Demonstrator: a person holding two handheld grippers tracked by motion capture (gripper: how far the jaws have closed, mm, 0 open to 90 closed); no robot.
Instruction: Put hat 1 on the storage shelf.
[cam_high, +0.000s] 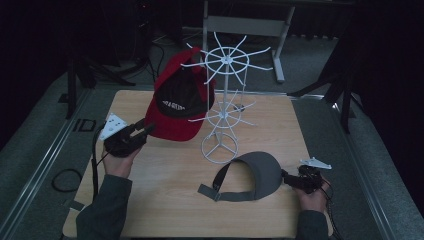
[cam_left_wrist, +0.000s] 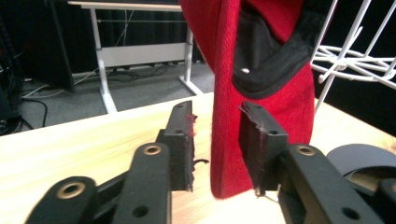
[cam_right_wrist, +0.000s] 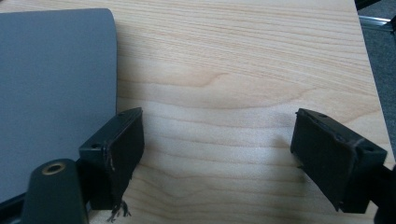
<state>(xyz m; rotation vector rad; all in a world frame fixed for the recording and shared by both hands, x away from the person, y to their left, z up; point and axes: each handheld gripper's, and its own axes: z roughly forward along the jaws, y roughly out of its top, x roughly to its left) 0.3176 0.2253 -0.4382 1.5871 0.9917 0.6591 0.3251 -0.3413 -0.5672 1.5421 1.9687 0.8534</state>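
A red cap (cam_high: 177, 107) with a black inner band hangs from the white wire rack (cam_high: 225, 100), its brim reaching down to the wooden table (cam_high: 165, 200). My left gripper (cam_high: 145, 131) sits at the brim's left edge. In the left gripper view the red brim (cam_left_wrist: 261, 93) stands between the jaws of my left gripper (cam_left_wrist: 215, 130); it lies close against the right-hand jaw and a gap shows on the other side. A grey visor (cam_high: 260, 175) lies flat near the front right. My right gripper (cam_high: 286, 177) is open beside its brim (cam_right_wrist: 51, 79), with bare wood between the jaws of my right gripper (cam_right_wrist: 217, 140).
The rack's round wire base (cam_high: 220, 149) stands mid-table, and its prongs (cam_left_wrist: 355, 60) spread close to the cap. A white desk frame (cam_high: 245, 25) stands behind the table. A cable loop (cam_high: 65, 179) lies on the floor at the left.
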